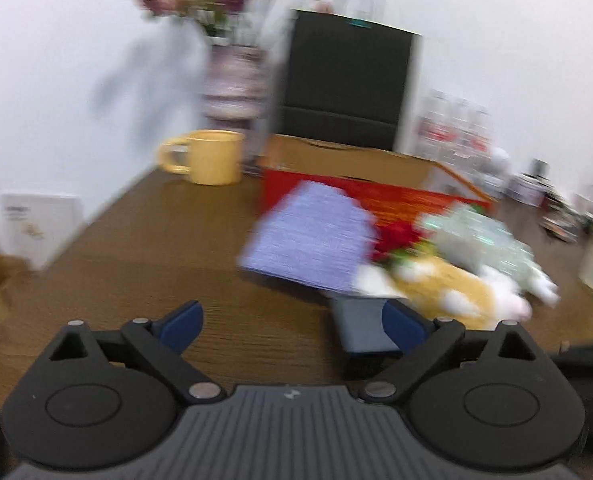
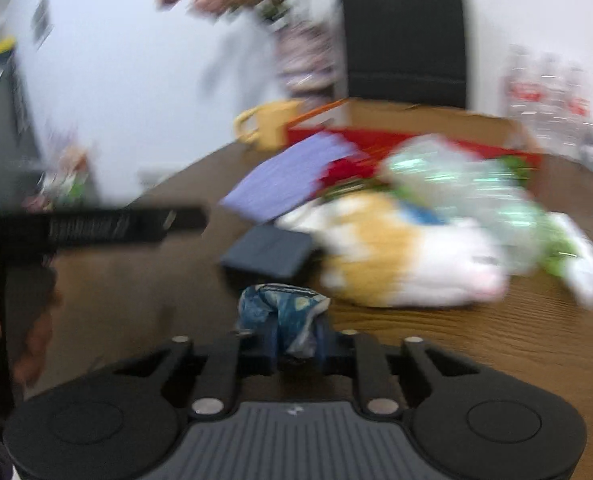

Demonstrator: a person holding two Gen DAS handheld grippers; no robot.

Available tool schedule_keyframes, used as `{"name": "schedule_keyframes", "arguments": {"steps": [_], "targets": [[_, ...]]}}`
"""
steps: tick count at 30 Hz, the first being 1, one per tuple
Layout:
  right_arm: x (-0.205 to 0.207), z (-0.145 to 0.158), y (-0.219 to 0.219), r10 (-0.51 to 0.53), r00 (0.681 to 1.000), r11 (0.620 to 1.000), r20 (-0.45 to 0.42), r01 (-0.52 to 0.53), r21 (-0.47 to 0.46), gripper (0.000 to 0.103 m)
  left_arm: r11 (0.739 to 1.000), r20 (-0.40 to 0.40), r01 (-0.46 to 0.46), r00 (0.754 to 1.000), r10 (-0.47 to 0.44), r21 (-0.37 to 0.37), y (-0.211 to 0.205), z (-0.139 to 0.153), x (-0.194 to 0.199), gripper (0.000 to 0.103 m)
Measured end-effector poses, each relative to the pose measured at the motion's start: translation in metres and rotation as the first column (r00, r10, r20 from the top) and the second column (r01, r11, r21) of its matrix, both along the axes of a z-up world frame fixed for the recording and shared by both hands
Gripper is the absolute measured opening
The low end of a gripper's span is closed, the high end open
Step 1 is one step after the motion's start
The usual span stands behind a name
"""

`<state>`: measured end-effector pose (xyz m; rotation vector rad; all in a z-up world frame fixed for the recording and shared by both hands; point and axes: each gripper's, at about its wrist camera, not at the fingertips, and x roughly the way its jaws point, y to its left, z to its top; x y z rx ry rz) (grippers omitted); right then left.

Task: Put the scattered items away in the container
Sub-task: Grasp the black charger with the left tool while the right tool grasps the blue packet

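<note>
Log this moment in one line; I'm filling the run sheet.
right claw: shut on blue crumpled wrapper | left claw: open, empty | red box: ahead

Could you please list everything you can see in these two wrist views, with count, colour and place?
table: one, brown wood, under everything.
box: one, cardboard with red front, open, far end of table.
mug: one, yellow, left of the box.
vase of flowers: one, striped with pink blooms, behind the mug.
black panel: one, behind the box.
notebook: one, lilac, leaning on the box front.
plush toy: one, white and tan, mid-table.
plastic bag: one, clear-green, behind the plush.
dark case: one, grey, left of the plush.
blue pouch: one, crumpled, in the right gripper.
left gripper: open, empty.
right gripper: shut on the pouch.
</note>
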<state>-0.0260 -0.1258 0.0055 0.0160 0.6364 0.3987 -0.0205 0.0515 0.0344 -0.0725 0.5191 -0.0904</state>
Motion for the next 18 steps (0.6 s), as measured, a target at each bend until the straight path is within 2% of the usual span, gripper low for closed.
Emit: {"name": "schedule_keyframes", "arguments": {"steps": [4,5,6,8,12,15,18], "targets": [[-0.008,0.008,-0.039,-0.097,0.995,0.995,0.009,0.097,0.005,0.010,0.993,-0.043,0.097,0.995,-0.094,0.073,-0.035,-0.013,0.018,0.101],[-0.011,0.010,-0.047,-0.115,0.993,0.993,0.011,0.115,0.006,0.010,0.989,-0.055,0.116,0.992,-0.111,0.095,-0.044,-0.016,0.022,0.097],[-0.012,0.010,-0.052,-0.120,0.993,0.993,0.013,0.120,0.002,0.010,0.986,-0.066,0.129,0.990,-0.122,0.108,-0.051,-0.019,0.026,0.081],[-0.014,0.008,-0.056,-0.122,0.992,0.993,0.013,0.122,-0.004,0.010,0.989,-0.076,0.115,0.991,-0.108,0.091,-0.048,-0.022,0.028,0.063],[-0.013,0.003,-0.058,-0.116,0.993,0.993,0.003,0.116,0.001,0.010,0.992,-0.088,0.090,0.993,-0.082,0.084,-0.045,-0.023,0.019,0.062],[-0.017,0.006,-0.057,-0.106,0.994,0.994,0.010,0.106,0.020,0.011,0.993,-0.075,0.068,0.995,-0.061,0.093,-0.041,-0.021,-0.008,0.062],[-0.018,0.006,-0.053,-0.097,0.995,0.995,0.009,0.097,0.024,0.011,0.996,-0.053,0.056,0.997,-0.053,0.064,-0.035,-0.014,-0.028,0.061]]}}
